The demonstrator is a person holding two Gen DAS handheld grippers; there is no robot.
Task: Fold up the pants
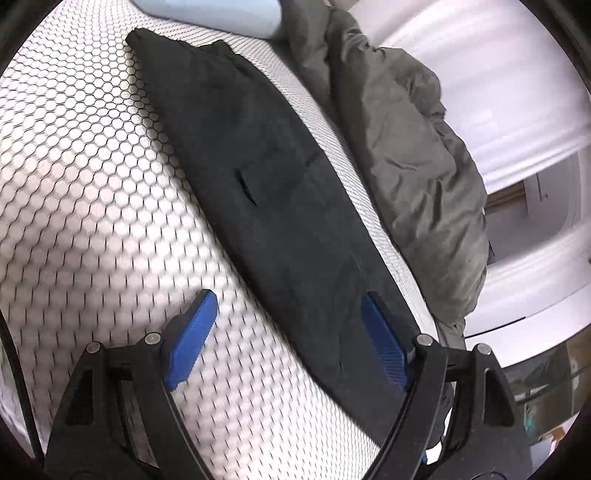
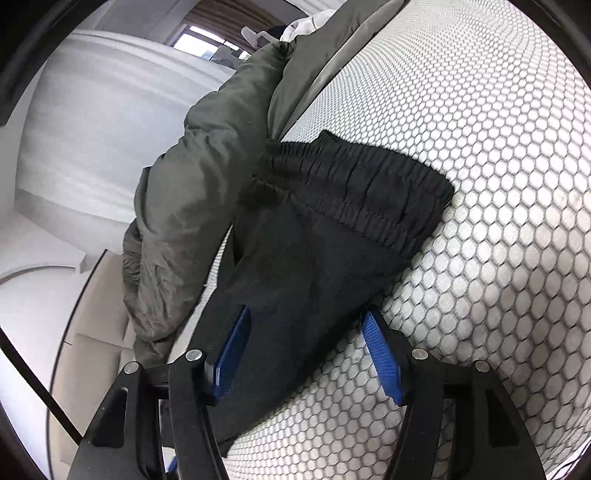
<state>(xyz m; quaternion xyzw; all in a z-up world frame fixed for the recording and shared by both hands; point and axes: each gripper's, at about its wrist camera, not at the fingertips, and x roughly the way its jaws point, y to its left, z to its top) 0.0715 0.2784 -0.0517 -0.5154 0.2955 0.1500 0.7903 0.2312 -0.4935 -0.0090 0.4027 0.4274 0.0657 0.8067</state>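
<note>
1. White honeycomb-patterned mattress (image 1: 92, 184) fills both views; pale wall and a doorway behind, light blue pillow (image 1: 221, 14) at the far end.
2. Black fabric pants (image 1: 251, 177) lie flat and long on the mattress, already doubled leg over leg by the look of it, stretching away ahead of the left tool (image 1: 291, 336).
3. Left tool: jaws spread, nothing between the blue pads; the near pants end sits under its right-hand pad, its left-hand pad over bare mattress.
4. Right tool (image 2: 306, 350): jaws spread, hovering over the black cloth, elastic gathered waistband (image 2: 354, 192) just ahead of it. Cloth lies between the pads but is not pinched.
5. Crumpled grey-green quilted duvet (image 1: 406, 155) is bunched along the far edge, touching the pants on the side away from the open mattress.
6. Judgement: both ends are free, next fold end-to-end not yet begun.
7. Risks:
   - pinching only the top layer, so the legs split apart on the lift;
   - catching the duvet with the waistband, since they overlap there;
   - left tool is off-centre, so a grab from here may take just a corner and skew the fold;
   - pants lie near the mattress edge and could slide off.
</note>
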